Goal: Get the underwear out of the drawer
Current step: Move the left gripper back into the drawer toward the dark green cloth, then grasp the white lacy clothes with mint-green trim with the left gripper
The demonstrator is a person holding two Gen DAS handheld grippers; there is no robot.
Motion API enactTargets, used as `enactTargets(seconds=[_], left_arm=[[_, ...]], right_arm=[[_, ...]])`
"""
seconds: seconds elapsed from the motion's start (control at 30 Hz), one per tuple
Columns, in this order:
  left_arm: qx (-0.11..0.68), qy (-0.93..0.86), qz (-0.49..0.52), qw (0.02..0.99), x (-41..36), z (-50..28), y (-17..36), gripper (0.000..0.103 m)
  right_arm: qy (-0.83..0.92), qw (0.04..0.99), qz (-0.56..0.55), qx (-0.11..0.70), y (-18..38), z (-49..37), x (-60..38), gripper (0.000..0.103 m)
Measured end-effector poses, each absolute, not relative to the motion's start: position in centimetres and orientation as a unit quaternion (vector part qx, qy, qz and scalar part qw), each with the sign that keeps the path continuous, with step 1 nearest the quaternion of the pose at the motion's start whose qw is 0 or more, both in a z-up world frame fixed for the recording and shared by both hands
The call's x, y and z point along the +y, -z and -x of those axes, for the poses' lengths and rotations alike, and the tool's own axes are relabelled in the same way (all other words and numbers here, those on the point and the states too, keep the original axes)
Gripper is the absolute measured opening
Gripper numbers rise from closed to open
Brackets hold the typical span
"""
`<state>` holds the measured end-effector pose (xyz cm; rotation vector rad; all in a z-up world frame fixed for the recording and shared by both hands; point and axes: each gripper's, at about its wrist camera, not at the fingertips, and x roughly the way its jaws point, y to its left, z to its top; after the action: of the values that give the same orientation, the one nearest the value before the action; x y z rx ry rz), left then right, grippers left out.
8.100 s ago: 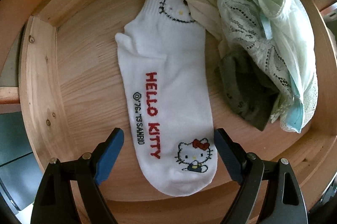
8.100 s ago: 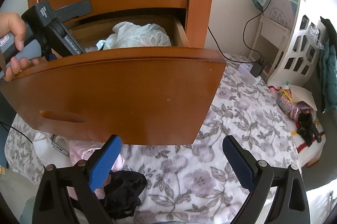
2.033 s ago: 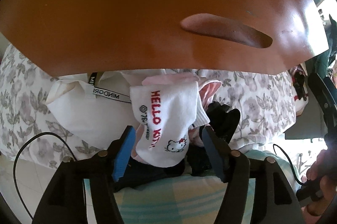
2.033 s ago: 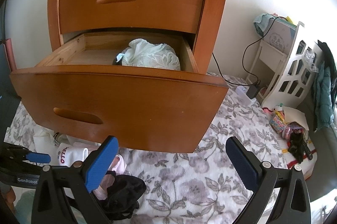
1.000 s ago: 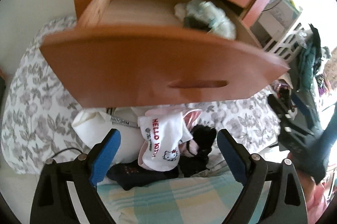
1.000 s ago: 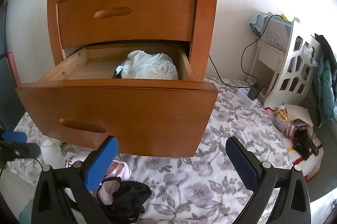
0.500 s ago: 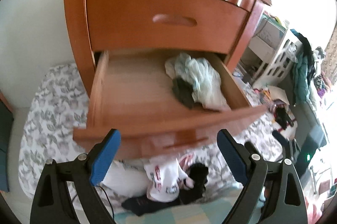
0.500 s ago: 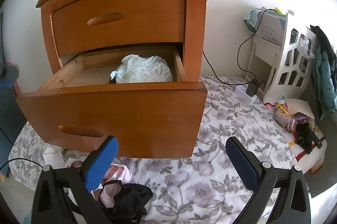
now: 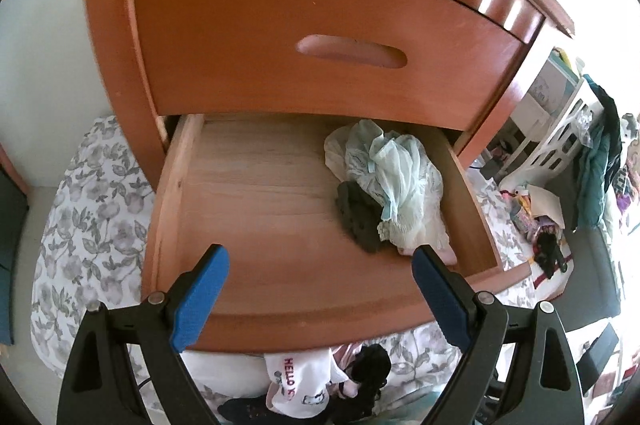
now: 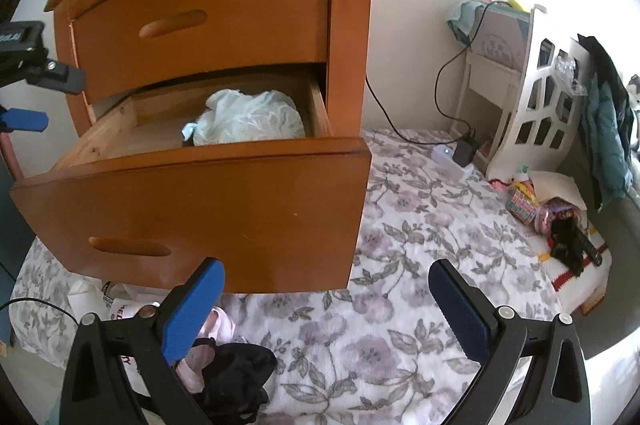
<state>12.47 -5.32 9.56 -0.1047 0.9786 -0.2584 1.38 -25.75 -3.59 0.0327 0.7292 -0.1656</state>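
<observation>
Drawer (image 9: 280, 209): we find it pulled out.
Underwear (image 9: 390, 181): heaped at drawer's right edge, not yet removed.
Left hand-held gripper (image 9: 320, 289): jaws apart, empty, above drawer's front edge.
Right hand-held gripper (image 10: 326, 309): jaws apart, empty.

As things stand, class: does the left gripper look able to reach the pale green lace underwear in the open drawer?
Probably yes. The left gripper is open above the drawer, and nothing lies between it and the pale green lace underwear at the right side.
</observation>
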Motion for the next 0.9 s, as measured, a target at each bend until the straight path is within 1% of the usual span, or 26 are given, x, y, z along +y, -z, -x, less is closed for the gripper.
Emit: enactTargets(seconds=[0.27,0.43,0.5,0.53,0.57,0.63,0.7,0.8,0.87,0.9], left_arm=[[0.507,0.138,0.048,0.849,-7.7,-17.1,-8.5,0.093],[0.55,0.157,0.053,0.818,-9.9,-19.9,-6.4,0.093],[0.568,0.164,0.057,0.804,-10.7,-20.8,-5.2,0.091],[0.578,0.165,0.059,0.797,-11.0,-21.2,-4.7,0.087],[0.587,0.166,0.06,0.79,-11.3,-21.6,-4.1,0.079],[0.6,0.17,0.061,0.78,-12.0,-22.2,-3.2,0.074],[0.605,0.174,0.064,0.774,-12.5,-22.5,-2.7,0.071],[0.61,0.184,0.077,0.767,-13.0,-22.9,-2.2,0.061],[0.61,0.187,0.077,0.766,-13.5,-23.1,-1.9,0.05],[0.61,0.187,0.077,0.766,-13.6,-23.3,-1.8,0.048]], right_arm=[[0.082,0.929,-0.011,0.361,3.8,-1.6,-25.6,0.103],[0.081,0.928,-0.008,0.364,4.0,-1.8,-25.6,0.103],[0.081,0.927,-0.008,0.366,4.0,-1.9,-25.6,0.103],[0.081,0.927,-0.008,0.367,4.1,-1.9,-25.6,0.103],[0.081,0.926,-0.008,0.369,4.1,-1.9,-25.7,0.103],[0.081,0.924,-0.009,0.372,4.3,-2.1,-25.7,0.103],[0.081,0.923,-0.009,0.376,4.4,-2.3,-25.7,0.103],[0.081,0.922,-0.006,0.378,4.5,-2.3,-25.6,0.103],[0.081,0.922,-0.004,0.378,4.5,-2.3,-25.5,0.103],[0.081,0.922,-0.003,0.379,4.5,-2.4,-25.4,0.103]])
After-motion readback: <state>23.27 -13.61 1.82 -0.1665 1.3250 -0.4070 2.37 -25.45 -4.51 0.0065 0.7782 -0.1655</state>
